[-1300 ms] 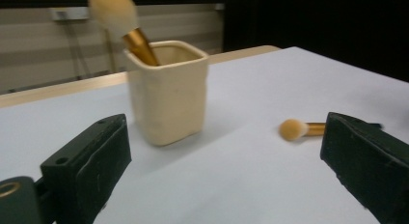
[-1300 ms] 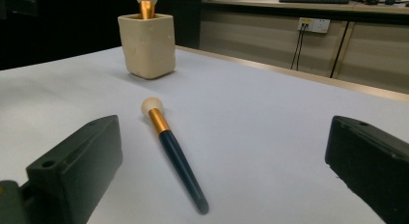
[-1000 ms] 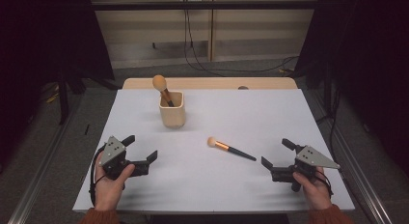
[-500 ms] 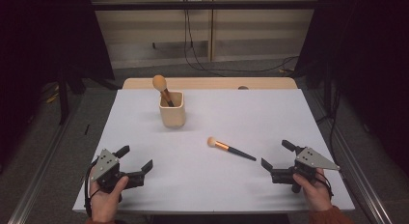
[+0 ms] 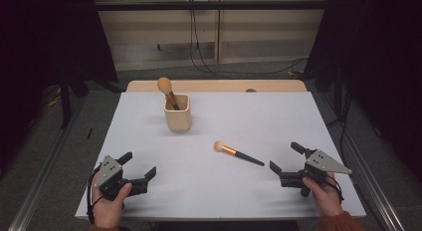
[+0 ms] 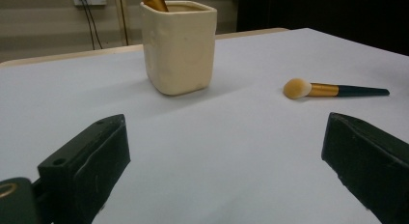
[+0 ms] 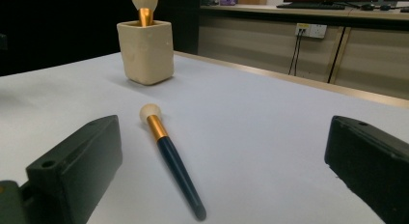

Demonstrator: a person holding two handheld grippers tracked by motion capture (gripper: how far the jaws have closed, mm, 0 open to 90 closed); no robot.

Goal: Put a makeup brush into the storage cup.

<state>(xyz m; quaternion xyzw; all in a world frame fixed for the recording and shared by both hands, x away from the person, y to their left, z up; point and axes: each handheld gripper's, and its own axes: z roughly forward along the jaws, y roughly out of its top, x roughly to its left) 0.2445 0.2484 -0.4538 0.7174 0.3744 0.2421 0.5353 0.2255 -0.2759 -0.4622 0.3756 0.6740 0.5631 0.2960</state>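
A cream square cup point(image 5: 177, 113) stands left of the table's middle with a round-headed brush point(image 5: 164, 85) leaning in it. A second makeup brush point(image 5: 238, 153), with a peach head, gold ferrule and dark handle, lies flat right of centre. My left gripper point(image 5: 138, 164) is open and empty near the front left corner; it faces the cup point(image 6: 179, 48) and the loose brush point(image 6: 337, 90). My right gripper point(image 5: 284, 156) is also open and empty at the front right. The loose brush point(image 7: 176, 161) lies just ahead of its jaws, handle end nearest, and the cup point(image 7: 145, 51) stands farther off.
The white table point(image 5: 278, 116) has a wooden strip point(image 5: 214, 85) along its far edge. Cables point(image 5: 199, 61) run over the floor behind it. Dark curtains hang at both sides, and a metal rail point(image 5: 45, 181) runs along the floor at the left.
My left gripper has drawn back toward the near edge of the table and stays open. The right gripper and the brushes have not moved.
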